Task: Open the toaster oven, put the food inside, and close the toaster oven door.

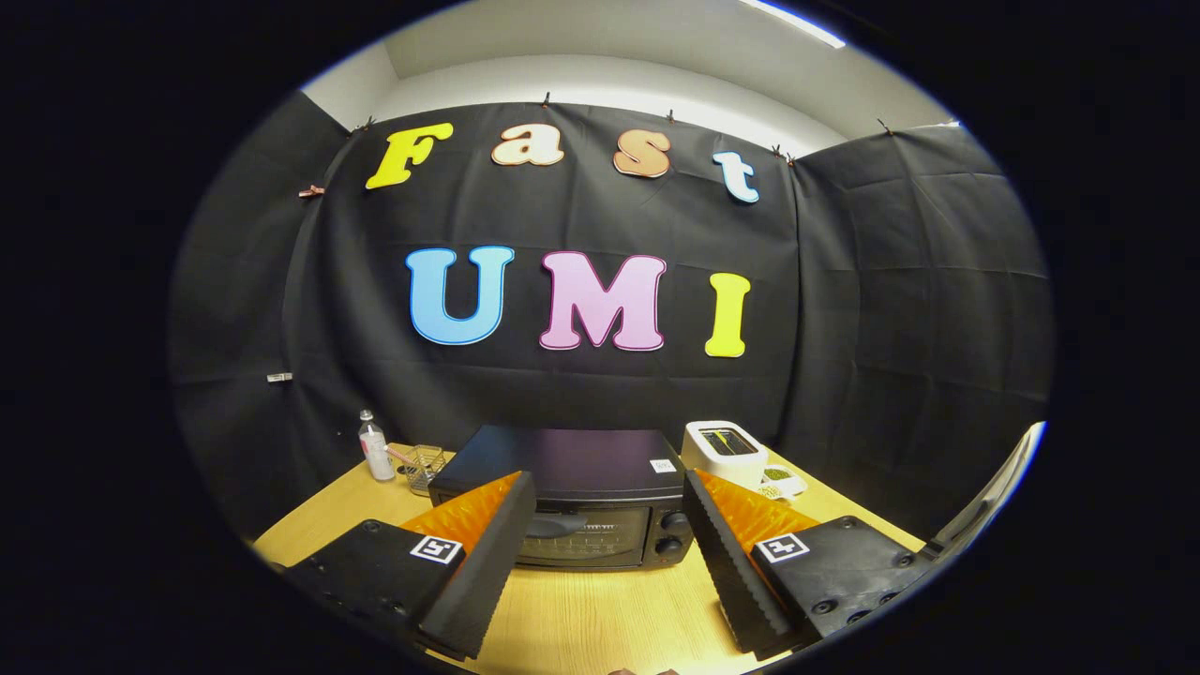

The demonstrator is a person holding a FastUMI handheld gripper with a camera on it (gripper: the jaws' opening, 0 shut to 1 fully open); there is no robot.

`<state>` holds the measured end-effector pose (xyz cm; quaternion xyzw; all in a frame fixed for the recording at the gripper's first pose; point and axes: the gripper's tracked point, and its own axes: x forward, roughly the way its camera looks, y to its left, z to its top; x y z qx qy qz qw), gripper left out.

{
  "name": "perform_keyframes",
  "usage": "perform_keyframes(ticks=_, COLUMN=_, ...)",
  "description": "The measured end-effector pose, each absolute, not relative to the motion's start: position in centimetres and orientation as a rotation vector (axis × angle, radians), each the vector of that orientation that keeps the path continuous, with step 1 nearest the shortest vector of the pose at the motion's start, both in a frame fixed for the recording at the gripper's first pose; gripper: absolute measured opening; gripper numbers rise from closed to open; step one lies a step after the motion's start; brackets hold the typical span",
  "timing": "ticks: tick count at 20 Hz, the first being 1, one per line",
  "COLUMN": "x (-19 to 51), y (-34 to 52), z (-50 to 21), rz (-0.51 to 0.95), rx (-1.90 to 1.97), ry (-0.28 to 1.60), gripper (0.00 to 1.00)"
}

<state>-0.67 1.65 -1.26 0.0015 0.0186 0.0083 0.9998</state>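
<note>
On the wooden table (600, 619), black toaster oven (572, 492) door closed, just beyond the gripper (609, 539) with fingers spread apart, clear bottle (376, 447) and wire basket (424, 466) left of the oven, white appliance (727, 452) right of it, labels unreadable.

The black toaster oven (577, 497) stands upright on the wooden table, door shut, facing forward.

A recording booth: black cloth walls (891, 309) around a wooden table (600, 609).
</note>
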Motion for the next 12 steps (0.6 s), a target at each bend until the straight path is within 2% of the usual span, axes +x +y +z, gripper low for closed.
perform_keyframes(ticks=12, x=4.7, y=5.6, z=-4.3, rz=0.086, rx=-0.016, ry=0.13, gripper=0.97)
